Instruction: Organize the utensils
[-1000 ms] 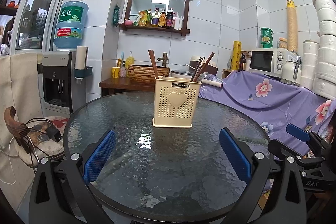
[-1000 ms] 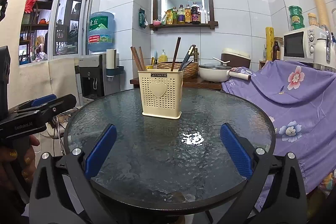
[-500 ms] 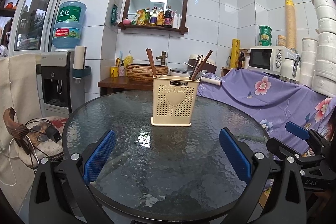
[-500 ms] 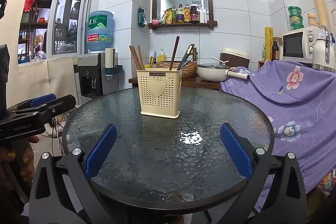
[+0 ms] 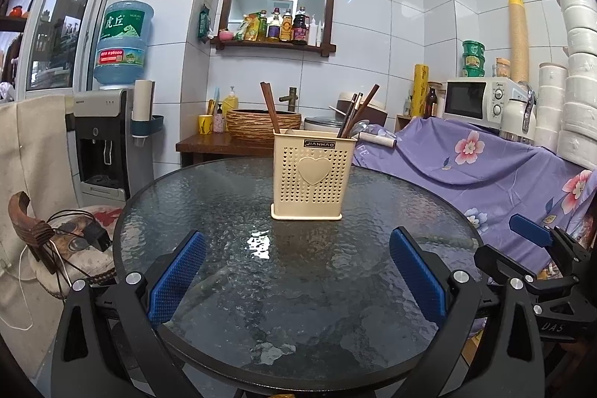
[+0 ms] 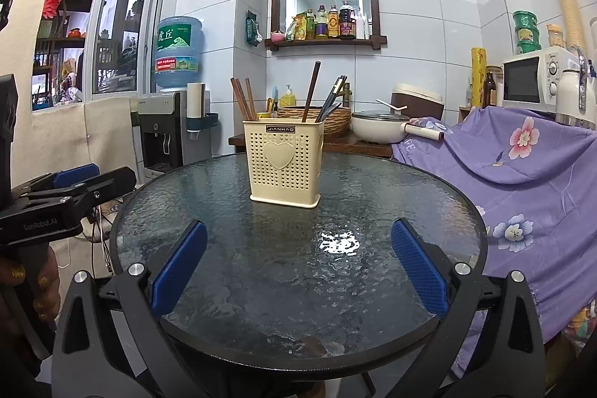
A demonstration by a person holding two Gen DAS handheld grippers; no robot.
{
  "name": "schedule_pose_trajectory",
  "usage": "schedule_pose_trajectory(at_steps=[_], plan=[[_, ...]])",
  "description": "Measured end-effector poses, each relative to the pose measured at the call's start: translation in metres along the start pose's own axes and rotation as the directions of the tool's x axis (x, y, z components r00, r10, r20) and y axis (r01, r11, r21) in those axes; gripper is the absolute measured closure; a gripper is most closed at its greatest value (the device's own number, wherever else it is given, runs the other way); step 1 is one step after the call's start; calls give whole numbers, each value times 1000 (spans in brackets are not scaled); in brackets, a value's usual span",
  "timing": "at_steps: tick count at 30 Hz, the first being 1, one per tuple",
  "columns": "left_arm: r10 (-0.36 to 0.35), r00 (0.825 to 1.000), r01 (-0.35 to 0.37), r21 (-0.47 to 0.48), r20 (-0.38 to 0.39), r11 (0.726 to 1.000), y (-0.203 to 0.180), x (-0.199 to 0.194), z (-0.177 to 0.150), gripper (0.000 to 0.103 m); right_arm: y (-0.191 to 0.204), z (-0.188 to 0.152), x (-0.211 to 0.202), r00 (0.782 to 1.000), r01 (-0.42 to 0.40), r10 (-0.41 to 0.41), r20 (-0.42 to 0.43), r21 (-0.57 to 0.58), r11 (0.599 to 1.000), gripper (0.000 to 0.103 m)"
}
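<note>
Inside the caddy [image 5: 308,179], utensil [image 5: 356,116] lower ends hidden

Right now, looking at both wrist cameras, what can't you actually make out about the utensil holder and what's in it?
- Utensil holder: its perforated wall hides the lower ends of the chopsticks in both views.
- Spoon: only the bowl peeks over the rim in the left view; the handle is hidden.
- Inner compartments: the rim blocks them in both views.
- Shelf bottles: labels too small.
</note>
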State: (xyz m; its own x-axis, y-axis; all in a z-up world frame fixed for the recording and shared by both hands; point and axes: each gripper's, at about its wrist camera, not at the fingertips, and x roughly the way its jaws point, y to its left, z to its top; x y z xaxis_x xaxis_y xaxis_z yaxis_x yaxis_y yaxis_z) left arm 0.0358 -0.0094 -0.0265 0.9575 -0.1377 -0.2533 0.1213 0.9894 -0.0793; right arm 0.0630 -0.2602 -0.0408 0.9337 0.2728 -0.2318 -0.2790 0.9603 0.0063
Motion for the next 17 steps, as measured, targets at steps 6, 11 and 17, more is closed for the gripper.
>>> schedule_pose_trajectory(at_steps=[6, 11, 17], plan=[[11, 1000, -11, -10, 13, 1000, 3, -1, 0, 6, 1, 0, -1, 1000, 2, -2, -2, 2, 1000, 6], [12, 1000, -12, -12, 7, 1000, 3, -1, 1, 6, 1, 1, -1, 1000, 2, -2, -2, 3, 1000, 6], [15, 1000, -15, -9, -1, 1000, 5, 0, 2, 6, 1, 1, -1, 1000, 1, -1, -7, 3, 1000, 6]])
